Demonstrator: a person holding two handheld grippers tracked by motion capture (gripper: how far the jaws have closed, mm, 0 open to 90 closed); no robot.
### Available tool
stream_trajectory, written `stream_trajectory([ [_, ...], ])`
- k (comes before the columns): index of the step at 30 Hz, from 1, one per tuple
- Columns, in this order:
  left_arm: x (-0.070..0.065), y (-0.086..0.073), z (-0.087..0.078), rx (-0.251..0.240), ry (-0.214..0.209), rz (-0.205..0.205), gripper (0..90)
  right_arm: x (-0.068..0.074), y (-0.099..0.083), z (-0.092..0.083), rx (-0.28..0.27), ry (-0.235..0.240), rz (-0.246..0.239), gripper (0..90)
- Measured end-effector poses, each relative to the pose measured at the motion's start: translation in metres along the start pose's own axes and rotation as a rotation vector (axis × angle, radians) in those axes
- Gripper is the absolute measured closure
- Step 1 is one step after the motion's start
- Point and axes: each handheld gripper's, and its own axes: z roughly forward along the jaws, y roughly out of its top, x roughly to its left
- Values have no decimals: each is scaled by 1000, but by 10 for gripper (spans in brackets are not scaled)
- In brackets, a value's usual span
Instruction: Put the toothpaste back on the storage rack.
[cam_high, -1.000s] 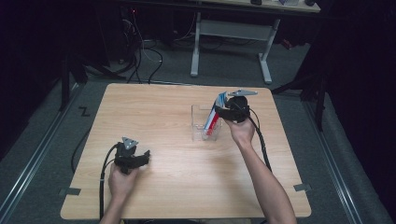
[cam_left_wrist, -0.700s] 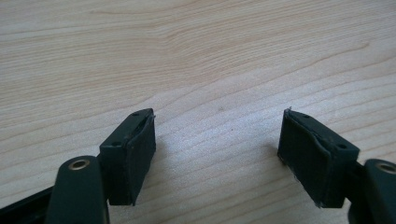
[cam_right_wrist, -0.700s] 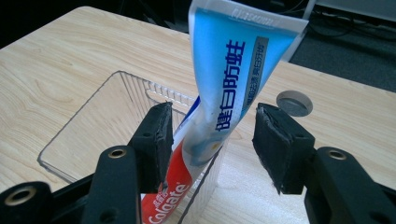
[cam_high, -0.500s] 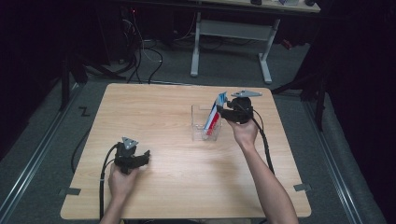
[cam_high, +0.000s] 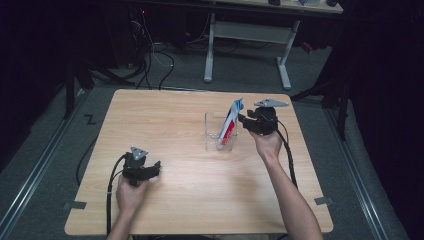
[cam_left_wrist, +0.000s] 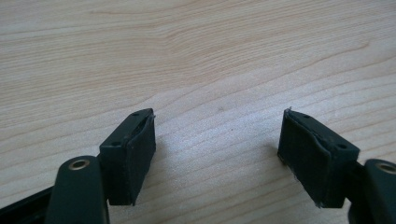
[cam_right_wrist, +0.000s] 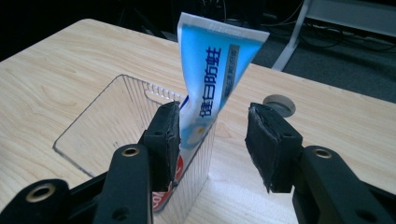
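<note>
A blue, white and red toothpaste tube (cam_high: 231, 119) (cam_right_wrist: 215, 70) stands tilted in a clear plastic box (cam_high: 219, 134) (cam_right_wrist: 116, 116) right of the table's middle. My right gripper (cam_high: 246, 120) (cam_right_wrist: 215, 112) is level beside the box, pointing at the tube. Its jaws have just been closing, and the tube's upper part lies in the gap close to the left pad (cam_right_wrist: 164, 140). The right pad (cam_right_wrist: 268, 144) stands apart, so the gripper is open. My left gripper (cam_high: 150, 170) (cam_left_wrist: 218, 116) rests low over bare wood near the front left, open and with nothing between its jaws.
The wooden table (cam_high: 175, 115) has a grey round grommet (cam_right_wrist: 279, 105) just beyond the box. Desk legs (cam_high: 210, 50) and cables (cam_high: 155, 55) are on the floor behind the table. Each gripper trails a black cable toward the front edge.
My right gripper has shifted slightly to the right beside the box. The tube still stands in the box, and my left hand has kept still.
</note>
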Motion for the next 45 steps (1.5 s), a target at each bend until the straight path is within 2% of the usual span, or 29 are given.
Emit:
stream_trajectory([
  [4, 0, 0, 0, 0, 0, 0, 278, -2, -3, -6, 4, 5, 5, 549],
  [14, 0, 0, 0, 0, 0, 0, 278, 2, -2, -23, -14, 20, -17, 550],
  [21, 0, 0, 0, 0, 1, -1, 278, 3, -12, -33, -24, 10, -23, 554],
  [32, 0, 0, 0, 0, 1, -1, 278, -4, -27, -44, -35, 25, 21, 555],
  [45, 0, 0, 0, 0, 1, -1, 278, -13, -42, -56, -44, 22, 57, 555],
])
